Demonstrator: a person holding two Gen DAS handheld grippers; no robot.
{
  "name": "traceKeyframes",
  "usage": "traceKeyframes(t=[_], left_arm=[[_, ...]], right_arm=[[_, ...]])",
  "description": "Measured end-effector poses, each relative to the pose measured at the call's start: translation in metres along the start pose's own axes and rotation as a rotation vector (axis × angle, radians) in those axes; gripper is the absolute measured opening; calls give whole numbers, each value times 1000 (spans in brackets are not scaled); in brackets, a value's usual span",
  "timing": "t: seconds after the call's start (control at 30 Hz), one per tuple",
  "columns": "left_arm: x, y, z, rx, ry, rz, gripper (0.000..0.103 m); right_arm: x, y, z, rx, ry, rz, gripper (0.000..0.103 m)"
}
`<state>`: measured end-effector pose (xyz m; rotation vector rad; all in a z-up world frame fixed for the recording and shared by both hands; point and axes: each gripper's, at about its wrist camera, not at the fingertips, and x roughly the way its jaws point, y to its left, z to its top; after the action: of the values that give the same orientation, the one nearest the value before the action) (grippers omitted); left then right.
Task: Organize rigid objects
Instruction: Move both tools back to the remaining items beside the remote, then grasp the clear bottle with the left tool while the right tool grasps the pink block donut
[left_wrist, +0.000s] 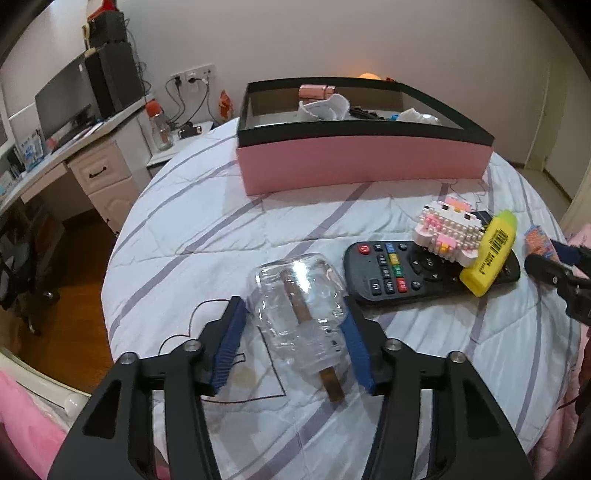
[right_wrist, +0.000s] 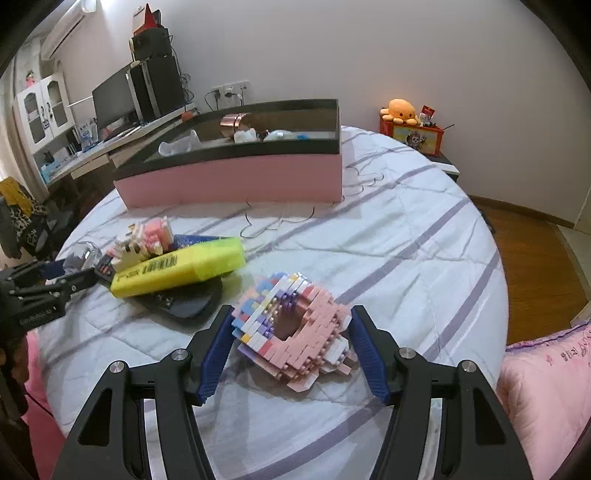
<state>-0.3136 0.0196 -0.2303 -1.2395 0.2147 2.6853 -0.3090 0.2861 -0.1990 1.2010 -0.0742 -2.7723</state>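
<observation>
A clear plastic container (left_wrist: 295, 295) with a brown stick inside lies on its side on the striped bedspread. My left gripper (left_wrist: 293, 301) straddles it: the right pad touches it, and a thin gap shows at the left pad. A pink and pastel brick model (right_wrist: 295, 332) rests on the bed with my right gripper (right_wrist: 291, 310) shut on its two sides. A black remote (left_wrist: 391, 273) lies between the two, with a yellow highlighter (left_wrist: 487, 254) and a white-and-pink brick cat (left_wrist: 447, 232) on top of it. The pink box (left_wrist: 362, 162) with a black rim stands behind and holds several items.
The bed drops off to a wooden floor on the left (left_wrist: 74, 280) and on the right (right_wrist: 535, 266). A desk with a monitor (left_wrist: 62, 99) stands at the left. A pink pillow (right_wrist: 546, 398) lies at the near right. A red toy box (right_wrist: 413, 136) sits on a nightstand.
</observation>
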Motion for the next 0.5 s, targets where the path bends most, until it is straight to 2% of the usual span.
traceKeyframes(t=[0.23,0.5], left_arm=[[2,5,-2,-22,-5,25,76],[3,10,-2,-40,-2,23,83]], right_arm=[[0,-1,-3,4,-3,-2,64],[0,-1,-3,-4,-6,-6,65]])
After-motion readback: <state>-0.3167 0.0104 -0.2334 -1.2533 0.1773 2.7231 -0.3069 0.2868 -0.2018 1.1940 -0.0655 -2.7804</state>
